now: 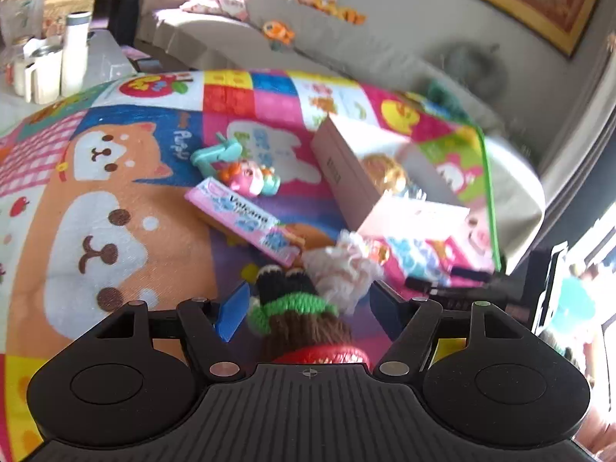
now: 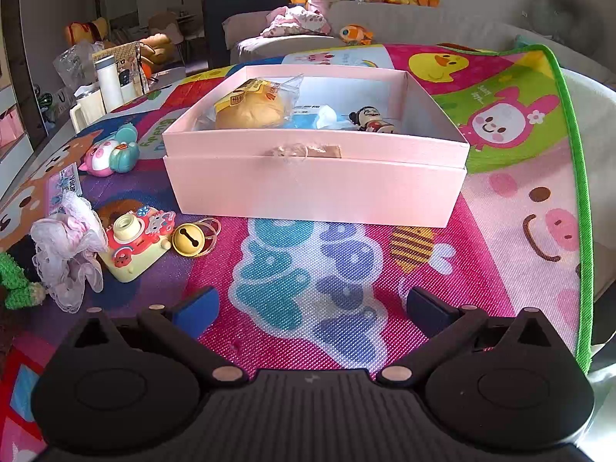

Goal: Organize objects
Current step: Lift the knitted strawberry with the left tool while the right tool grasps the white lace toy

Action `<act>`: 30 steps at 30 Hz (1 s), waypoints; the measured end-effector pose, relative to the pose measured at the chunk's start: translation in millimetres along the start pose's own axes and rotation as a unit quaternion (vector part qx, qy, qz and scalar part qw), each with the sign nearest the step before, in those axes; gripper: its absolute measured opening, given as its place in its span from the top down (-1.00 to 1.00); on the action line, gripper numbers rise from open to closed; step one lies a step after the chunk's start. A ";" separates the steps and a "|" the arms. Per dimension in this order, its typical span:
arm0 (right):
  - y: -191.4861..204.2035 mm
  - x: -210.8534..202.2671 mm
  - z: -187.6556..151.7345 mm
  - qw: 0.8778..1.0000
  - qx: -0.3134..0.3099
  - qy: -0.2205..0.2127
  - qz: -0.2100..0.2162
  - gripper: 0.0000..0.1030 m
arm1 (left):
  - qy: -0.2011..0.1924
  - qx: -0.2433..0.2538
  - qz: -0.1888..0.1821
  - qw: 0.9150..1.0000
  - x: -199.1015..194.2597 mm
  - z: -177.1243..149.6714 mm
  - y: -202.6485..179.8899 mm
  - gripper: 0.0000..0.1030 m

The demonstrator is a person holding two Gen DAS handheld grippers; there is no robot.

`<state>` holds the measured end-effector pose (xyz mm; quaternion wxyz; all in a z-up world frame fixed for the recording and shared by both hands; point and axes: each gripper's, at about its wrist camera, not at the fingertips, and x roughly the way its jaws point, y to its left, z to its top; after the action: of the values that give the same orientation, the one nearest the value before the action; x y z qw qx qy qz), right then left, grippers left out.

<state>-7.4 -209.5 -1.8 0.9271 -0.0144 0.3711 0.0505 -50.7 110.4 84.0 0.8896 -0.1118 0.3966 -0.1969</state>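
Observation:
A knitted doll point(image 1: 296, 308) with a green scarf, brown body and red base lies between the open jaws of my left gripper point(image 1: 306, 304); the pads stand apart from it on both sides. A lacy pink scrunchie point(image 1: 342, 269) lies just beyond it. My right gripper point(image 2: 312, 308) is open and empty over the mat, in front of the pink box point(image 2: 315, 188). The box holds a wrapped bun point(image 2: 250, 107), a blue packet and a small figurine point(image 2: 371, 119). The doll's edge point(image 2: 15, 281) shows at the far left of the right wrist view.
On the colourful play mat point(image 2: 500, 211) lie a toy camera point(image 2: 134, 242), a gold bell point(image 2: 188, 240), a pink pig toy point(image 2: 111, 154), a pink "Volcano" packet point(image 1: 242, 217) and a teal clip point(image 1: 215, 152). A sofa with plush toys point(image 2: 354, 32) stands behind. Bottles point(image 2: 109, 84) stand left.

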 end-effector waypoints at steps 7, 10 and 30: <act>-1.5 -1.1 0.5 1.000 0.005 -0.002 0.005 -1.00 | 0.064 0.016 0.024 0.998 35.3 0.2 -11.2 -0.43; -2.4 -1.8 -0.2 1.000 0.007 -0.004 0.008 -1.00 | 0.108 0.018 0.043 0.993 60.1 -7.0 -11.6 -0.51; 41.4 -53.1 7.1 0.987 -0.090 -0.088 0.100 -1.00 | 0.015 -0.063 0.024 0.998 30.6 -20.0 21.6 -0.15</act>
<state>-45.0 -172.3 40.4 0.9415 -0.0562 0.2813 0.1769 -41.4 115.5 42.9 0.8794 -0.1551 0.4237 -0.1518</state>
